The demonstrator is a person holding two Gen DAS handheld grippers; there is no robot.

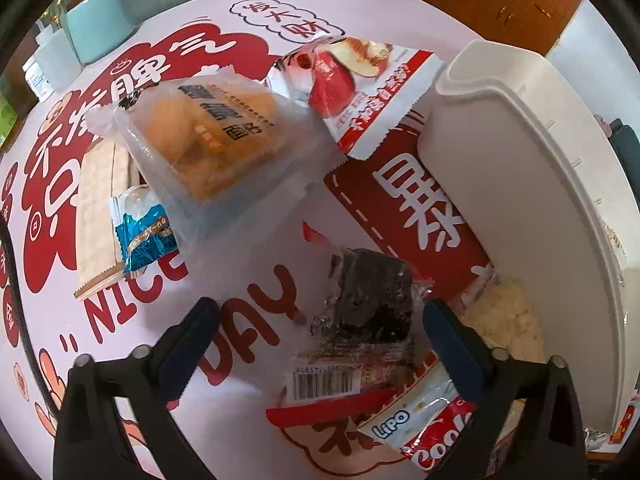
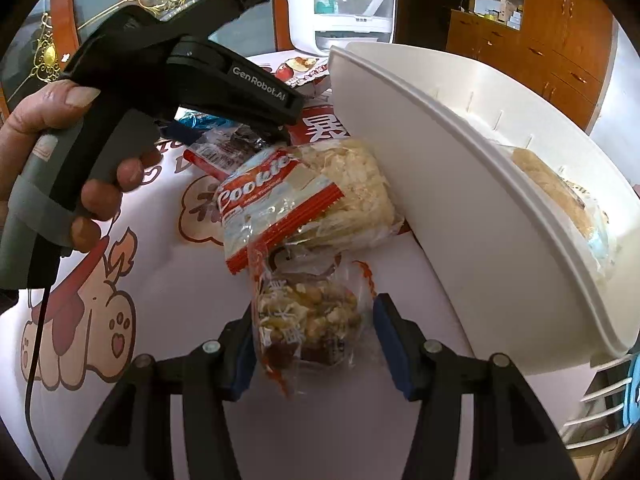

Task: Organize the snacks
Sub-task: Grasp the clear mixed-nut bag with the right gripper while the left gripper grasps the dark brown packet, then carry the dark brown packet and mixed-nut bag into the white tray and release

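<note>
My left gripper (image 1: 320, 312) is open, its fingers either side of a dark brown snack bar in clear wrap (image 1: 366, 300) lying on the table. A bread packet (image 1: 216, 140), a red apple packet (image 1: 352, 80) and a blue candy (image 1: 144, 236) lie beyond. My right gripper (image 2: 314, 340) is open around a nut-mix bar (image 2: 308, 316) on the table. A Lipo cookie packet (image 2: 304, 196) lies just ahead of it, against the white bin (image 2: 460, 200). The bin holds a bread packet (image 2: 568, 200). The left gripper's body (image 2: 224, 80) shows in the right wrist view.
The round table (image 1: 248, 272) has a pink cloth with red lettering. A wafer packet (image 1: 100, 216) lies at the left. A white appliance (image 2: 340, 4) stands at the far edge, mint containers (image 1: 96, 28) at the far left. A white wire rack (image 2: 600, 412) is at lower right.
</note>
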